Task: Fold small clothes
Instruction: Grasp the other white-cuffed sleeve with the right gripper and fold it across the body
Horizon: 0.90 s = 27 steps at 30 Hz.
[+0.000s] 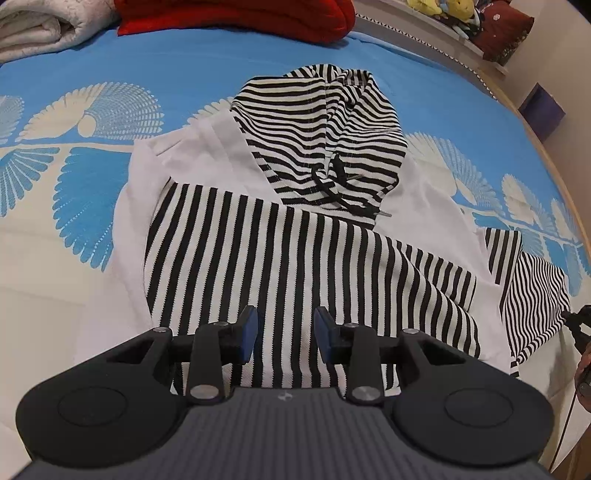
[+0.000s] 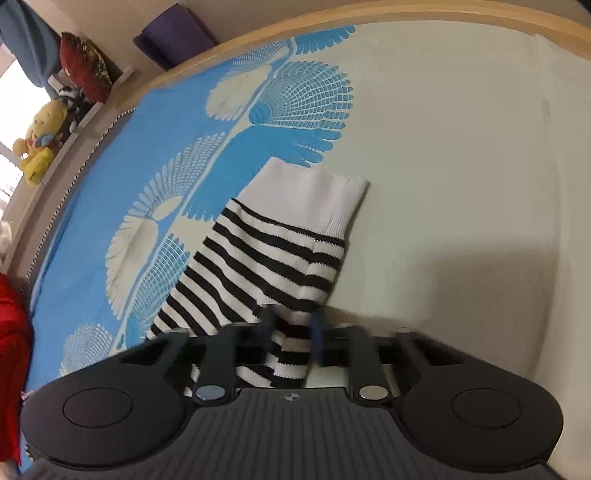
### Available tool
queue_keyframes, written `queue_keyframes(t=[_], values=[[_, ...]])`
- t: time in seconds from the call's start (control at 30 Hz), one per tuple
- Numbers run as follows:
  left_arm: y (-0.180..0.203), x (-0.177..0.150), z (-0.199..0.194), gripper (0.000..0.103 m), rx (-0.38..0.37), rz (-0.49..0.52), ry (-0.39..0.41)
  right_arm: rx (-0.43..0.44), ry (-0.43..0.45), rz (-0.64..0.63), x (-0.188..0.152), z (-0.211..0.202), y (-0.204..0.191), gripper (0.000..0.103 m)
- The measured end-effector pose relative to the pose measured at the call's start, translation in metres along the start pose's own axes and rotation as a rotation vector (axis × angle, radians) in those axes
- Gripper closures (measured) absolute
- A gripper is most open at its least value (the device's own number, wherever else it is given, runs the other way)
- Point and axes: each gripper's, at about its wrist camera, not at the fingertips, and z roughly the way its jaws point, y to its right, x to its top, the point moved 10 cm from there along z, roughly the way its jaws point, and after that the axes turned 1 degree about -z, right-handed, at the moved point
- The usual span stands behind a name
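A small white hoodie with black-and-white stripes [image 1: 295,258] lies on the bed, hood [image 1: 321,133] at the far end, one striped sleeve folded across its body. My left gripper [image 1: 284,332] hovers open and empty above the near hem. The other striped sleeve [image 1: 532,302] lies out to the right; my right gripper shows there at the frame edge [image 1: 580,325]. In the right wrist view the striped sleeve [image 2: 266,266] with its white cuff [image 2: 314,199] runs between the fingers of my right gripper [image 2: 291,332], which look closed on it, though they are blurred.
The bed has a blue and cream patterned cover [image 1: 147,74]. A red folded garment [image 1: 236,14] and a white rolled blanket [image 1: 40,26] lie at the far end. Plush toys [image 2: 37,147] and a cushion [image 2: 85,70] sit on a shelf. The wooden bed edge [image 2: 480,14] curves nearby.
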Motion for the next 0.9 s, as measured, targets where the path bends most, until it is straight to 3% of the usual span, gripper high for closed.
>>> queue_keyframes(t=[0.1, 0.23, 0.43, 0.53, 0.6, 0.7, 0.73, 0.77, 0.83, 0.9], values=[[-0.004, 0.001, -0.003, 0.066, 0.001, -0.009, 0.005, -0.031, 0.075, -0.009, 0.004, -0.014, -0.007, 0.099], [-0.014, 0.005, -0.010, 0.066, 0.004, -0.033, 0.019, -0.027, 0.199, -0.100, 0.008, -0.050, -0.051, 0.099], [-0.034, 0.011, -0.022, 0.066, 0.008, -0.077, 0.040, -0.062, 0.291, -0.166, -0.005, -0.092, -0.097, 0.099], [-0.050, 0.016, -0.030, 0.066, 0.017, -0.111, 0.056, 0.056, 0.373, -0.369, -0.038, -0.124, -0.165, 0.099], [-0.063, 0.019, -0.035, 0.066, 0.024, -0.144, 0.066, 0.223, 0.368, -0.536, -0.087, -0.150, -0.222, 0.099], [-0.083, 0.023, -0.042, 0.066, 0.032, -0.193, 0.076, 0.544, 0.256, -0.814, -0.193, -0.190, -0.293, 0.099], [-0.088, 0.024, -0.043, 0.066, 0.032, -0.205, 0.078, 0.647, 0.181, -0.886, -0.230, -0.199, -0.308, 0.098], [-0.092, 0.026, -0.045, 0.066, 0.030, -0.217, 0.080, 0.768, 0.031, -0.976, -0.279, -0.206, -0.319, 0.094], [-0.098, 0.028, -0.049, 0.066, 0.022, -0.233, 0.083, 0.873, -0.275, -1.124, -0.357, -0.204, -0.317, 0.093], [-0.103, 0.030, -0.051, 0.066, 0.011, -0.251, 0.084, 0.829, -0.361, -1.177, -0.389, -0.194, -0.304, 0.093]])
